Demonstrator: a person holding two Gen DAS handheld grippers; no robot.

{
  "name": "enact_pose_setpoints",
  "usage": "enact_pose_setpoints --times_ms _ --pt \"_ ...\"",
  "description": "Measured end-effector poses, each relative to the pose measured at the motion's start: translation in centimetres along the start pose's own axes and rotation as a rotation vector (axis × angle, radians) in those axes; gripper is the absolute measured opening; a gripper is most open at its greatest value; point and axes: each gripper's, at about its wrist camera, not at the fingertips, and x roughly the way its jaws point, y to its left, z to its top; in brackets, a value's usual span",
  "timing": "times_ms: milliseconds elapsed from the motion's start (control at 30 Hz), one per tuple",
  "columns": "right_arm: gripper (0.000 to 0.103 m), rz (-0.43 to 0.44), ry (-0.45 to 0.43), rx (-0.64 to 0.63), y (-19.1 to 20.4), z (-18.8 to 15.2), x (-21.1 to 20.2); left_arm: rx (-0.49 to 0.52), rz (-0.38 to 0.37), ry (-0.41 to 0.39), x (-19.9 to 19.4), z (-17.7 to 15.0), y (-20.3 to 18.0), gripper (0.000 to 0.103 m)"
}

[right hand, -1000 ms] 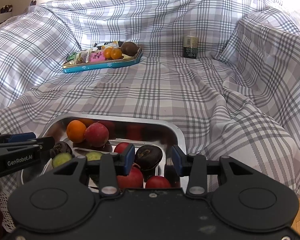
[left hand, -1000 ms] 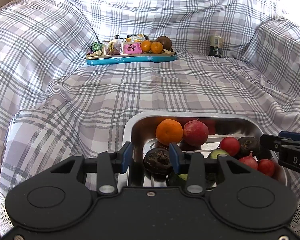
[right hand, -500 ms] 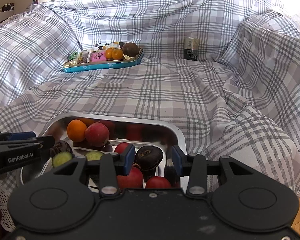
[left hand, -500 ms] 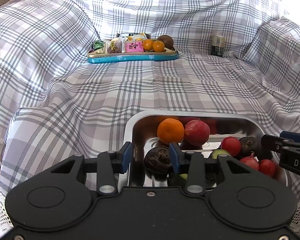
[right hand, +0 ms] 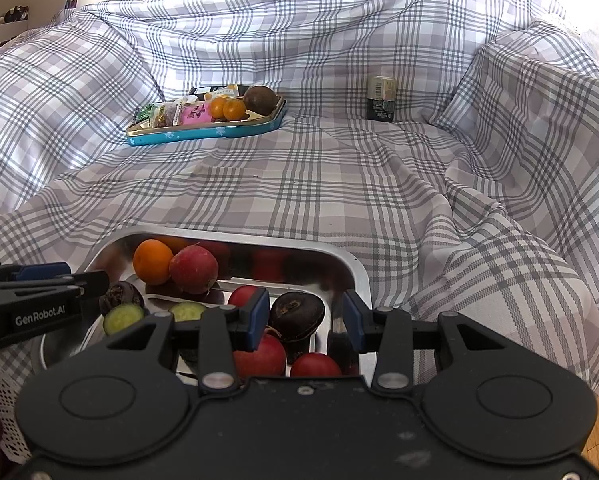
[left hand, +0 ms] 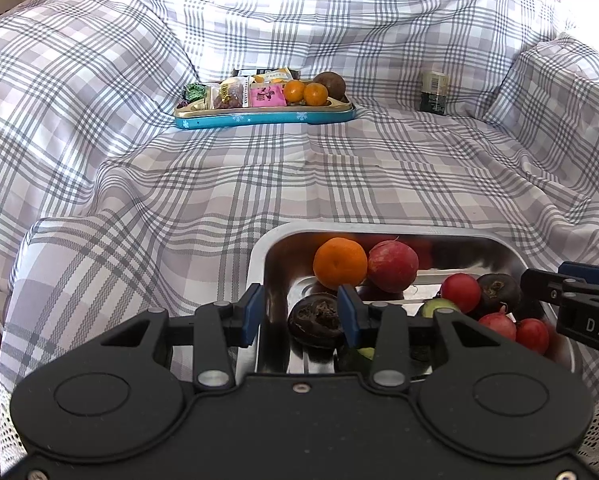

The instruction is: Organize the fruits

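Steel tray (left hand: 259,264): near edge of the plaid cloth (left hand: 299,184), holding the mixed fruit within reach of both tools.
Left gripper (left hand: 299,314): jaws apart, empty, straddling the tray's left wall beside a dark fruit (left hand: 315,320).
Right gripper (right hand: 305,316): jaws apart, empty, poised over another dark fruit (right hand: 297,314).
Orange (left hand: 339,262): against a red fruit (left hand: 393,266) at the far wall.
Blue tray (left hand: 263,114): well apart, already bearing oranges, the likely sorting destination.

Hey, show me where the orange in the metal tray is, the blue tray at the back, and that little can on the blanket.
orange (left hand: 340,262), left wrist view, middle of its peel.
blue tray (left hand: 263,116), left wrist view, front wall.
can (right hand: 381,98), right wrist view, middle of its side.
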Motion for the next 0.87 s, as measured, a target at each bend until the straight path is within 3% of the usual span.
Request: enact_pose_setpoints --times_ms 867 --pt "0.043 -0.001 0.013 -0.018 0.11 -0.04 -0.29 0.016 -0.012 -0.012 -0.86 0.01 -0.14 0.049"
